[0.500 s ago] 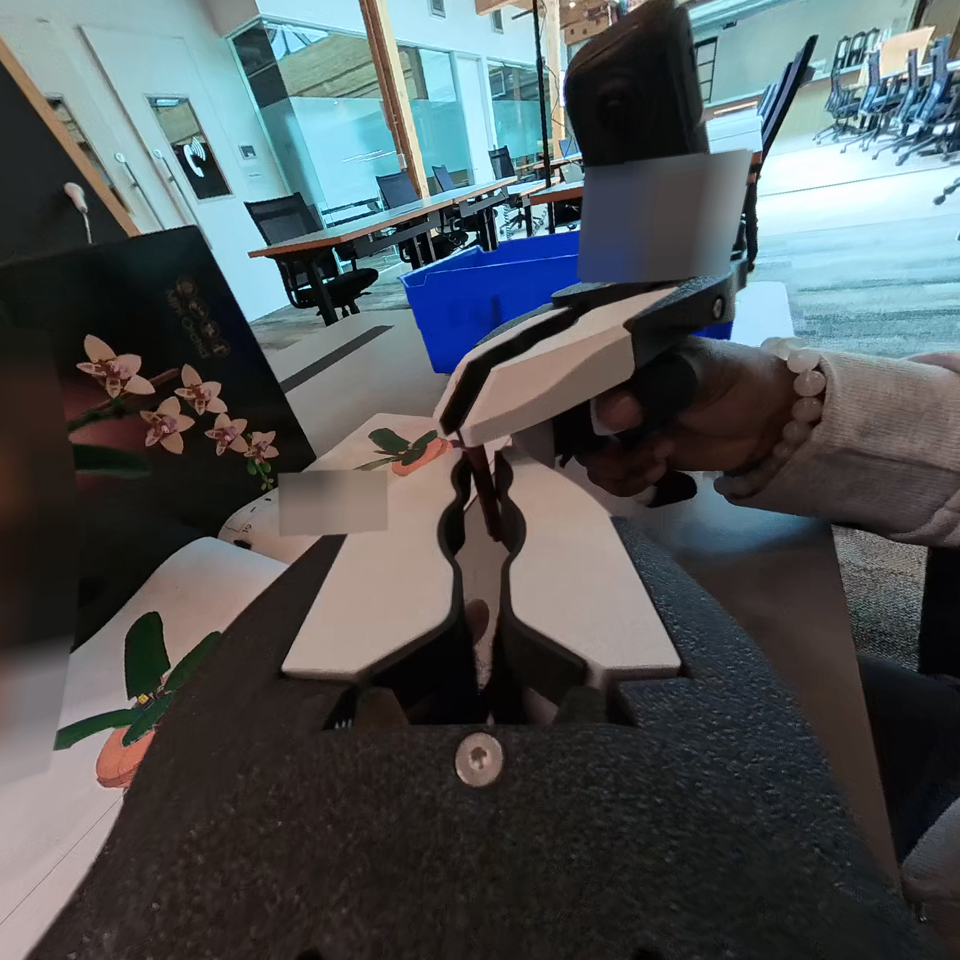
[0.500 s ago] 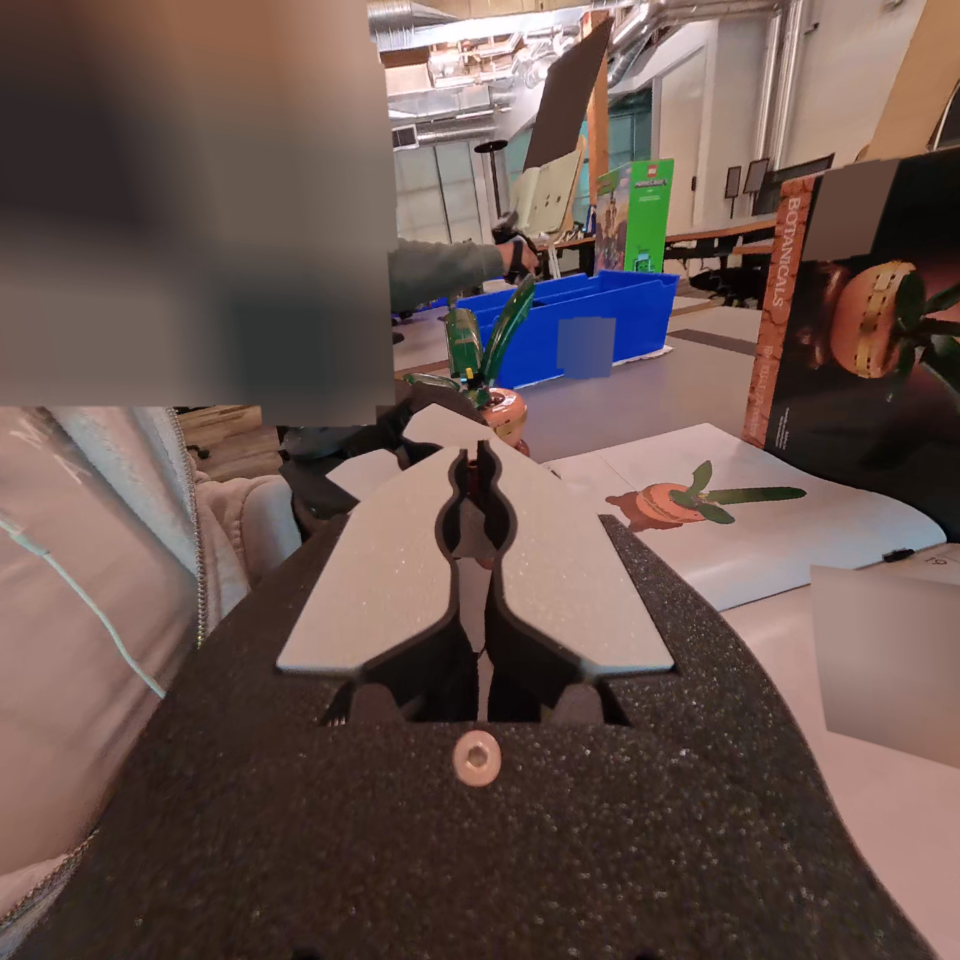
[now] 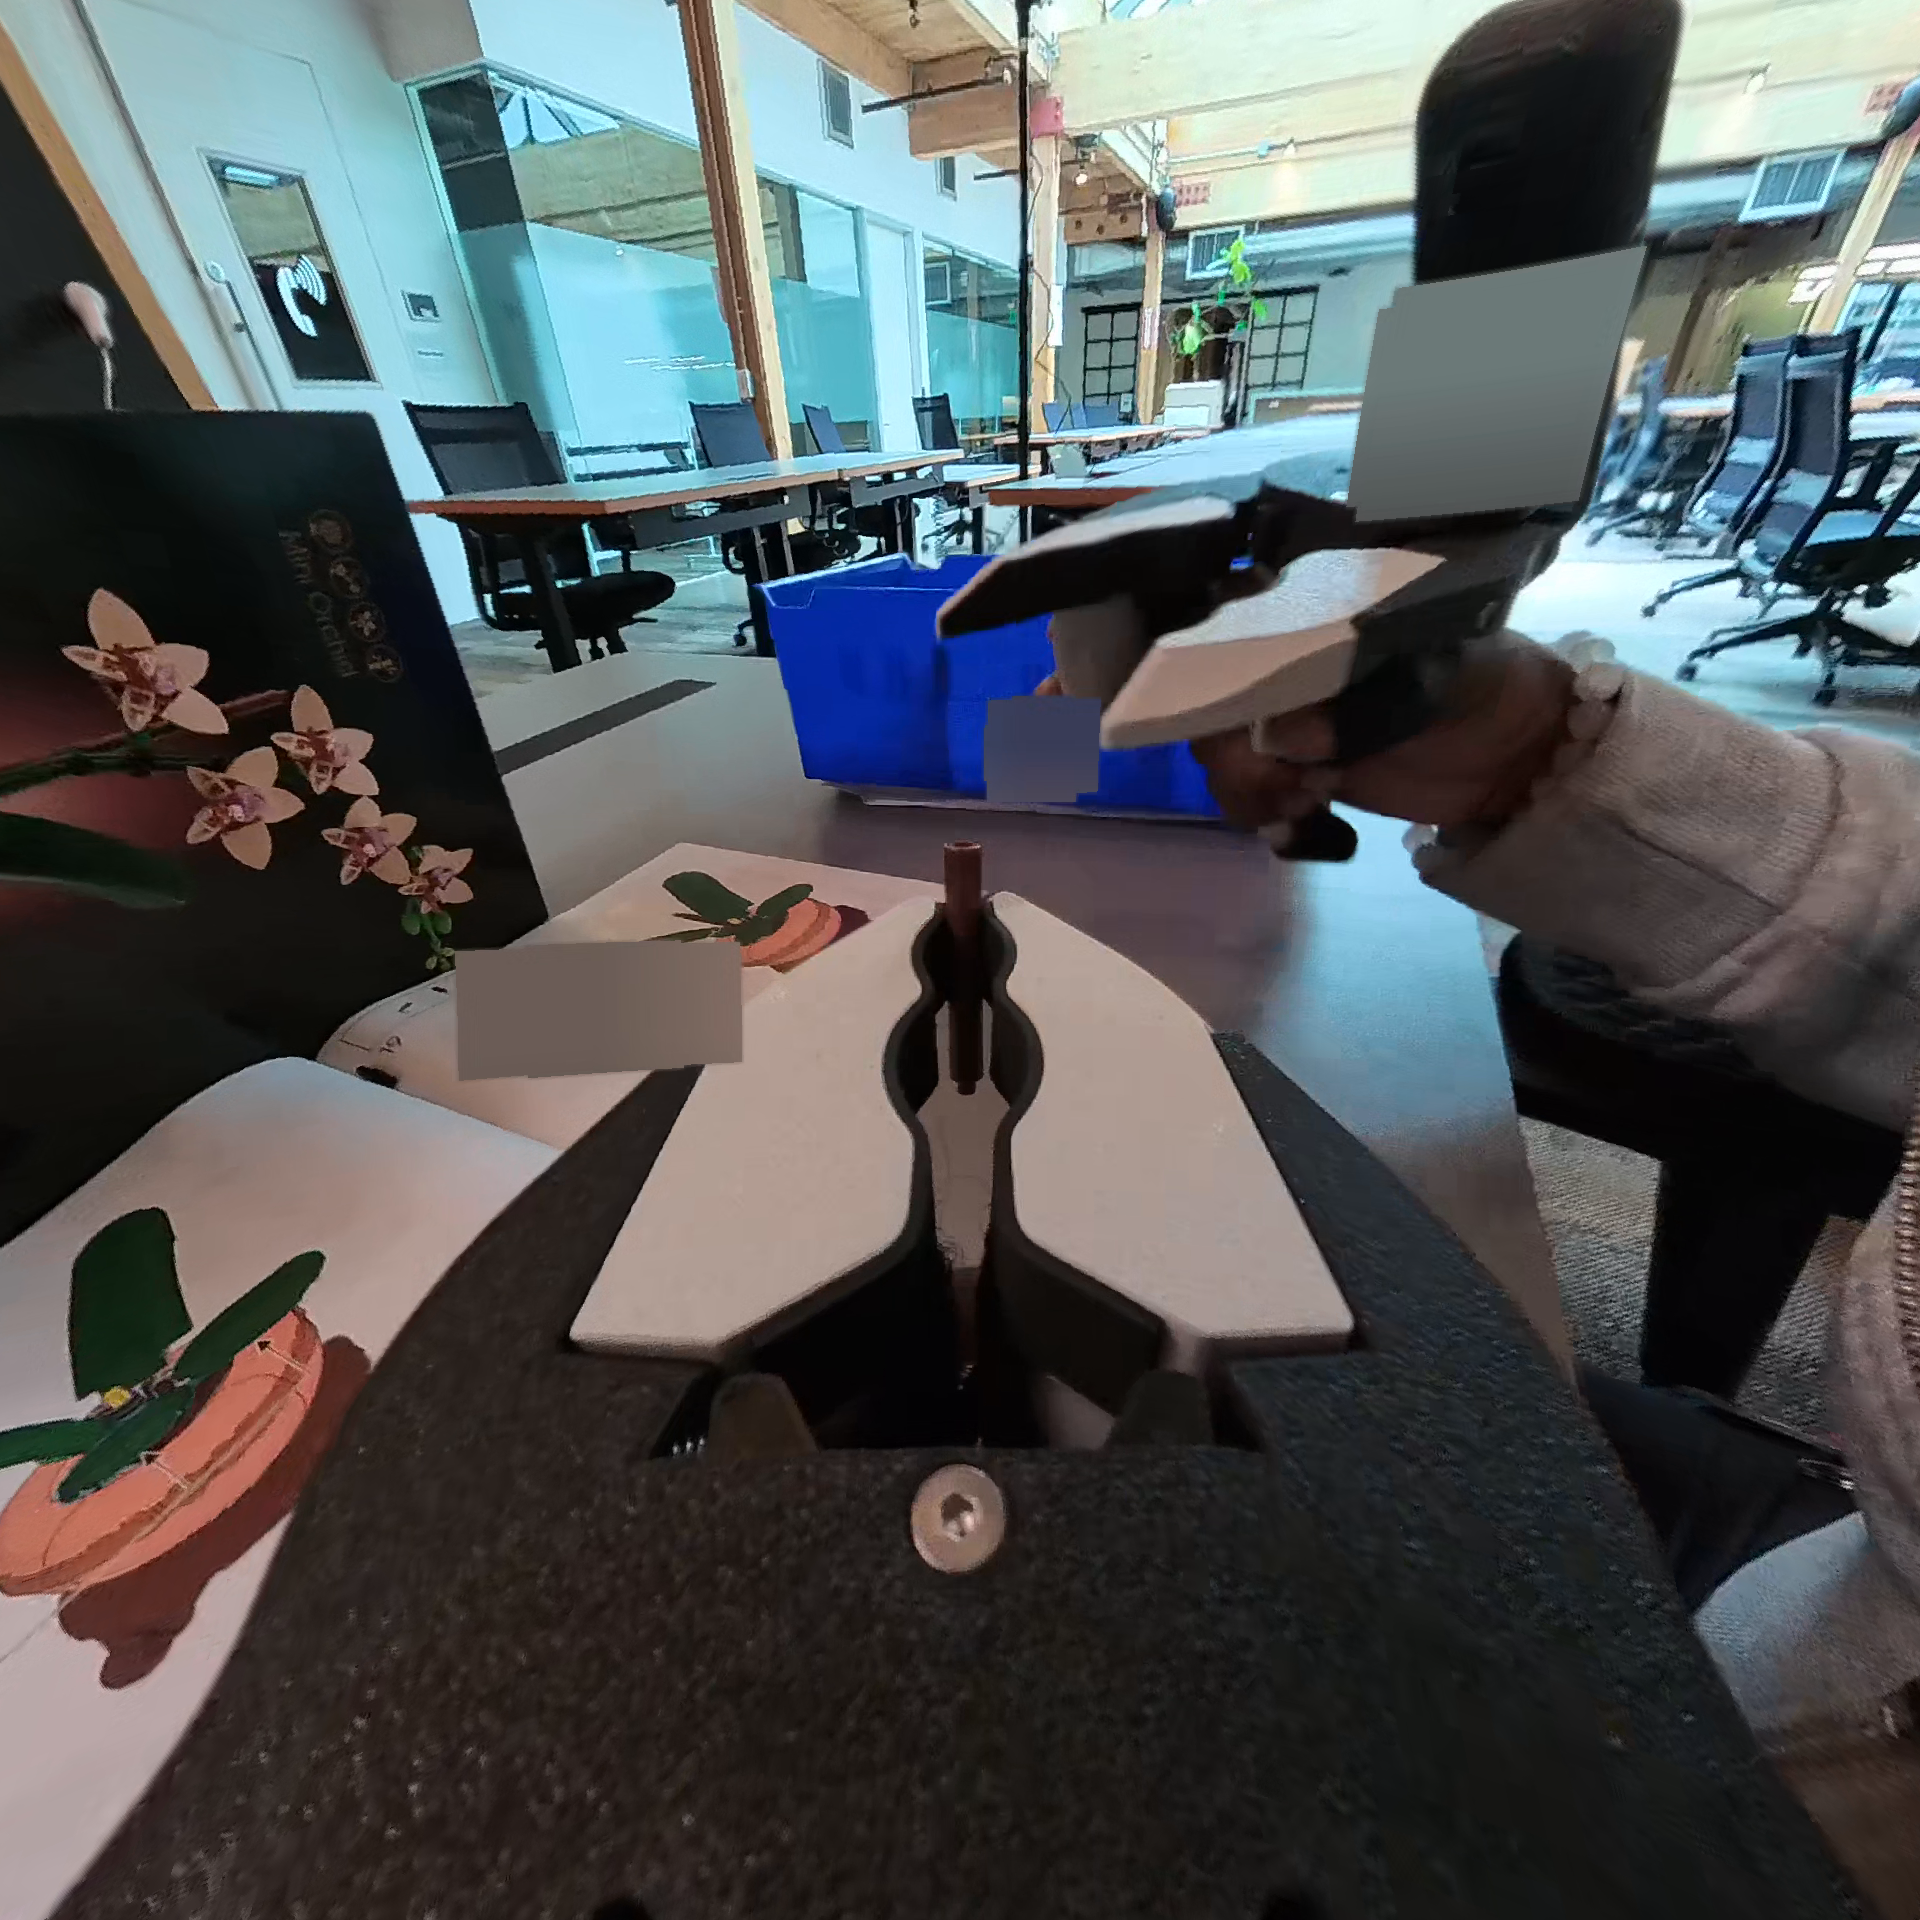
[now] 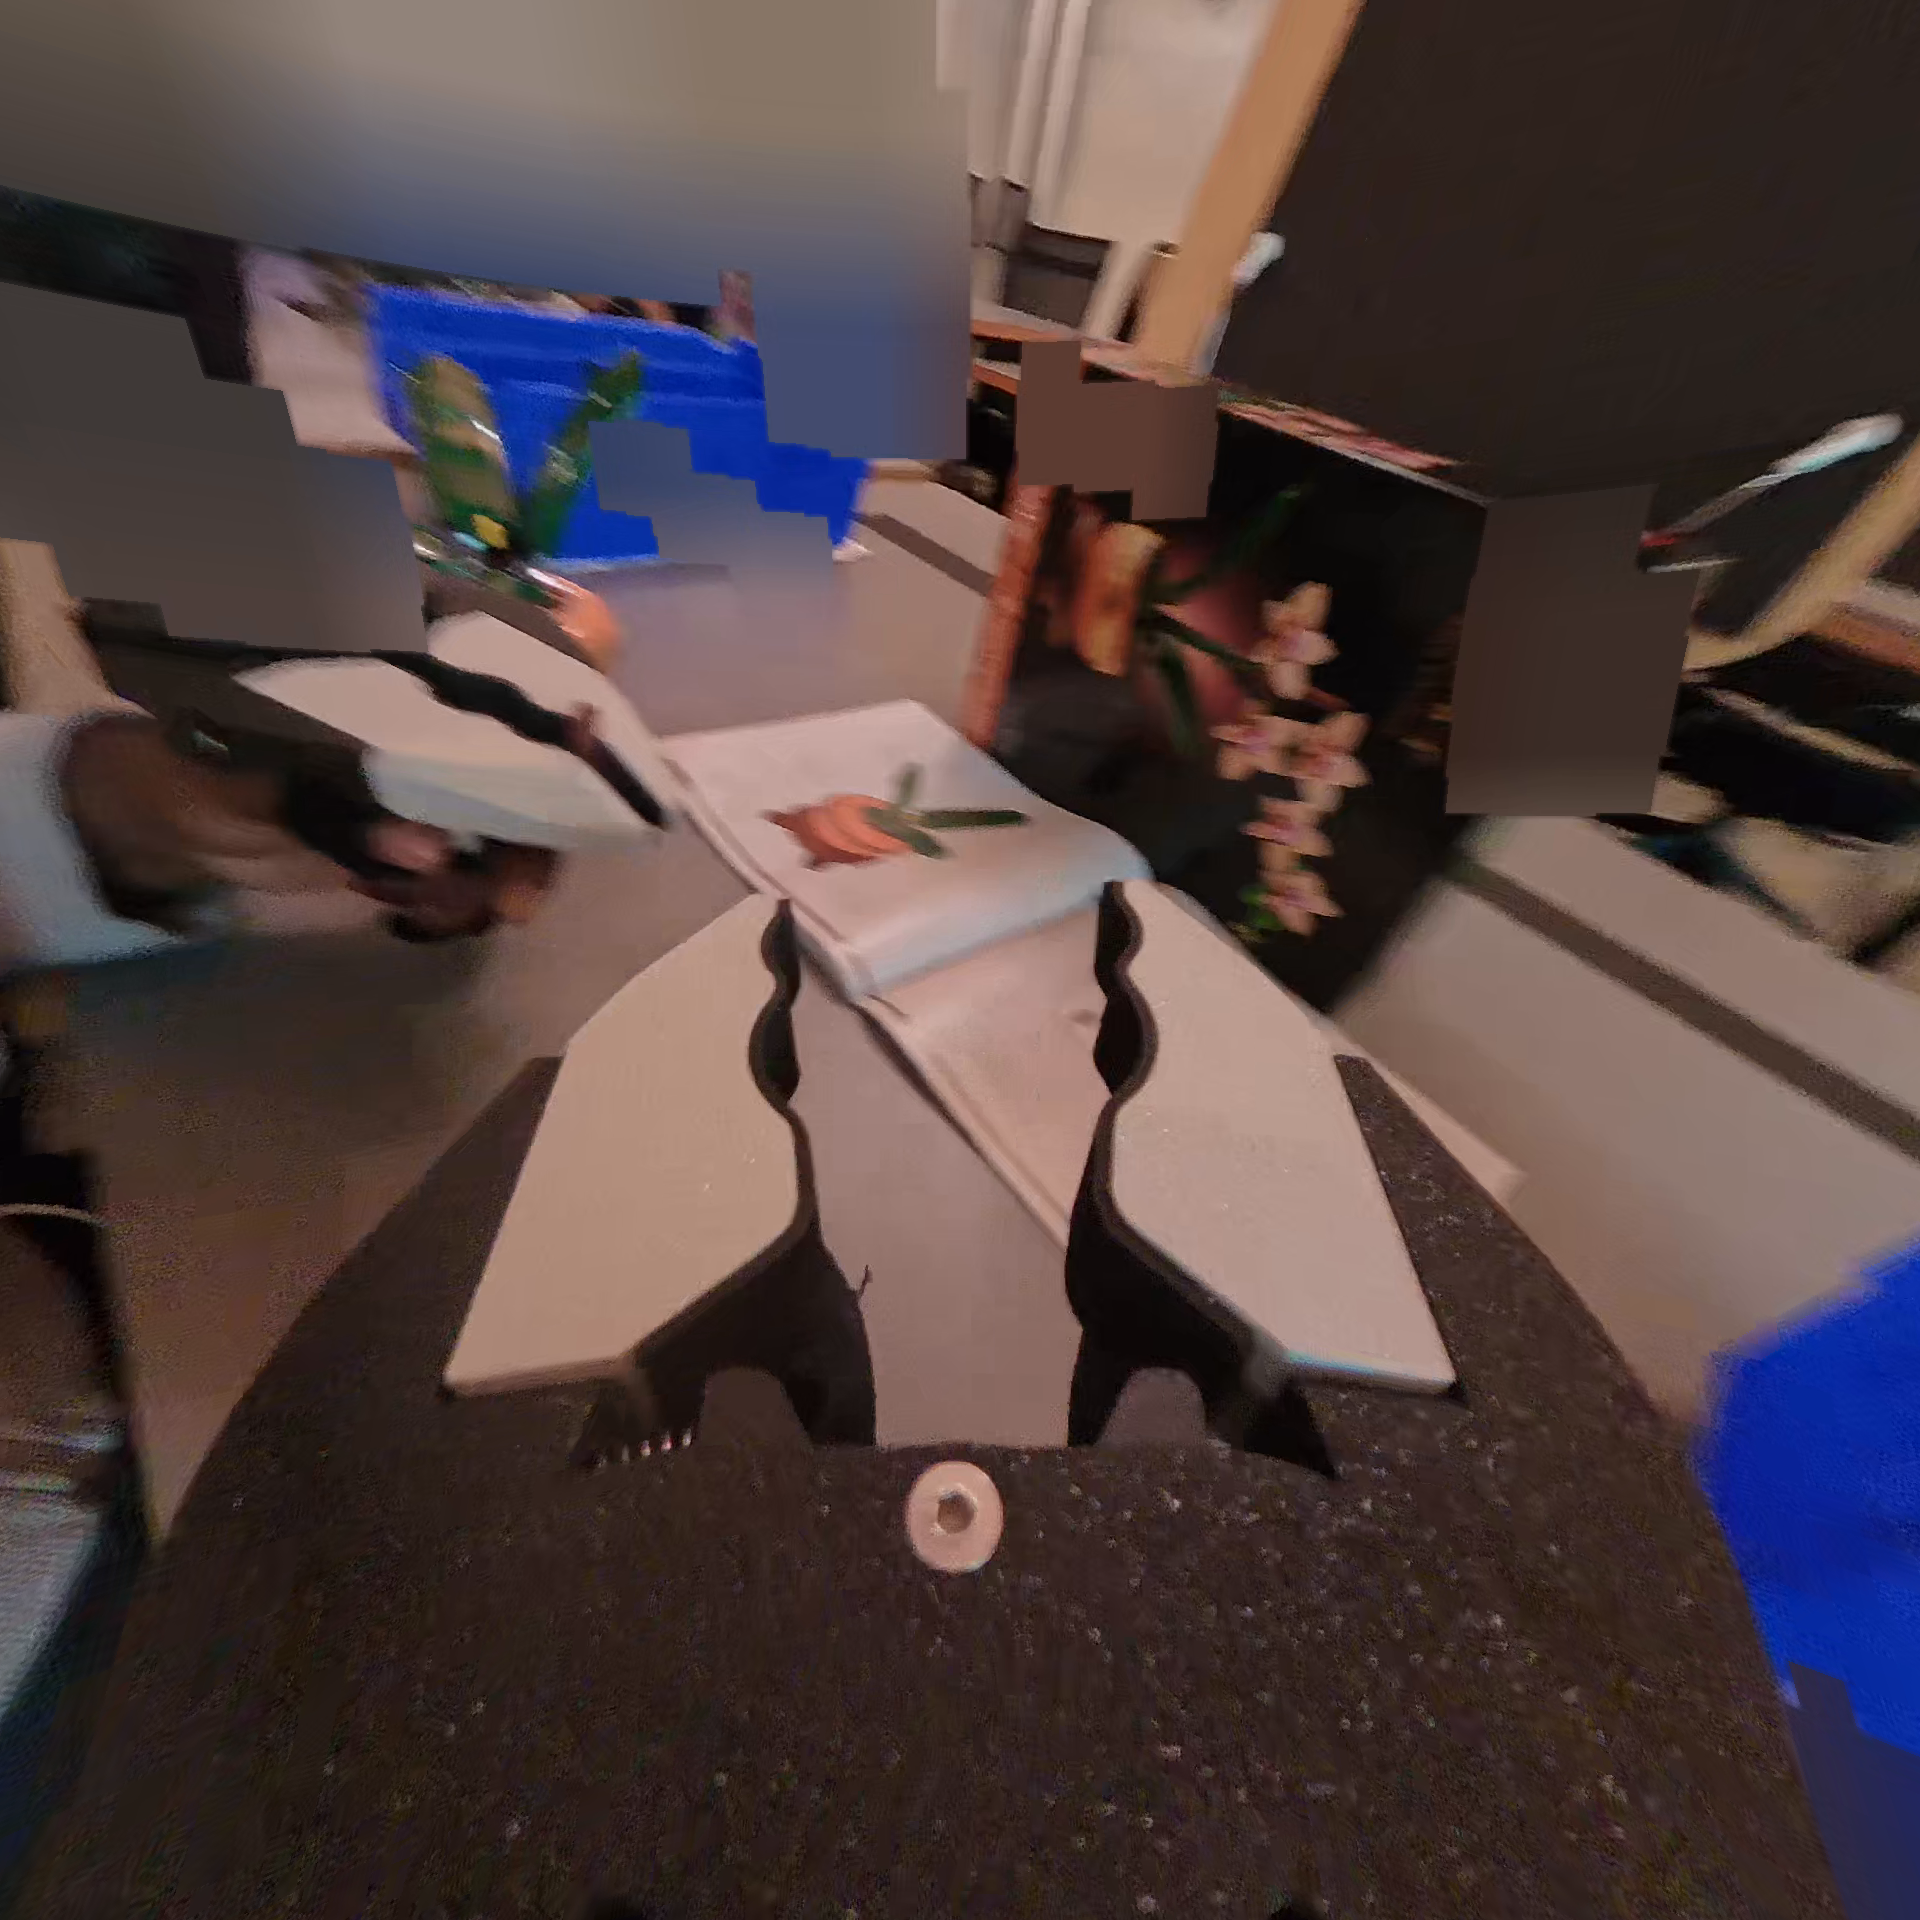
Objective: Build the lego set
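A: Left wrist view: a thin brown rod (image 3: 961, 971) is seen clamped between the tips of the left tongs (image 3: 961, 935), standing upright, with its top end poking out above them and its lower end hanging free in the gap.

B: How is it judged to handle?

A: It is judged light, stiff and smooth; a piece so slim could be twisted out of line or dropped if squeezed off-centre. It is best taken near the middle, with one end left bare for plugging in.

B: And the right tongs (image 4: 940, 935)?

A: They are seen spread wide with nothing between them, held up and apart from the rod. The right wrist view is heavily smeared, so fine detail is not made out there.

B: What lies around?

A: An open instruction booklet (image 3: 260, 1174) is spread on the desk (image 3: 1247, 935) beneath the left tongs, with the dark flowered box (image 3: 208, 675) standing just beside it. A blue bin (image 3: 883, 665) is set farther back. A partly built plant with green leaves (image 4: 473, 457) is made out in the right wrist view, well apart from the rod.
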`<state>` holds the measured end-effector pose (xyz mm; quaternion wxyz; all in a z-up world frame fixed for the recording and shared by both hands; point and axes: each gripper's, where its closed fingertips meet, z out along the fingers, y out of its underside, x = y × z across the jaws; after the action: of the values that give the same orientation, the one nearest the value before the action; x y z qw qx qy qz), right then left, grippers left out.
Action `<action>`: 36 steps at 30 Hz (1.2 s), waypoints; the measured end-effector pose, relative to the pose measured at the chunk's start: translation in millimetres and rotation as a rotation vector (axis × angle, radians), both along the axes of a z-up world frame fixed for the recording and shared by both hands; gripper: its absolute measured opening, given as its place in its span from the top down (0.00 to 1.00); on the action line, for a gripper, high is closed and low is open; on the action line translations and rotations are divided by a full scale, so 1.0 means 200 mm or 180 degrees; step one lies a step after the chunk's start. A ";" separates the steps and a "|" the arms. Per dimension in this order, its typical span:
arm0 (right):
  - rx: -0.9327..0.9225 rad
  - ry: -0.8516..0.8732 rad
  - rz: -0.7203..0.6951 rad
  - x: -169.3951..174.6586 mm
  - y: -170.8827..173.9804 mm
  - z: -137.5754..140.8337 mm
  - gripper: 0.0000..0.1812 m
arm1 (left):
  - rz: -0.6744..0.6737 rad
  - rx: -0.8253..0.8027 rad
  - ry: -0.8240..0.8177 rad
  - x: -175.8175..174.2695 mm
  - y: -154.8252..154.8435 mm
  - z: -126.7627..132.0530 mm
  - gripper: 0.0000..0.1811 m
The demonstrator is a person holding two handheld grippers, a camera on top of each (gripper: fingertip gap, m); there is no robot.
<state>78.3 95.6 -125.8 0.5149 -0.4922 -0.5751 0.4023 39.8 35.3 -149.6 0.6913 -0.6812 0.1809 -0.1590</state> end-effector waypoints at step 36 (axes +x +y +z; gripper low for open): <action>0.0148 -0.2650 0.0984 -0.93 0.45 -0.65 0.92 | -0.0244 -0.0001 -0.0081 0.00 -0.07 0.00 0.98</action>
<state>-106.7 184.9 -255.9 0.1841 -0.5088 -0.8092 0.2290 39.0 20.5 -149.4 0.6868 -0.6719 0.1980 -0.1941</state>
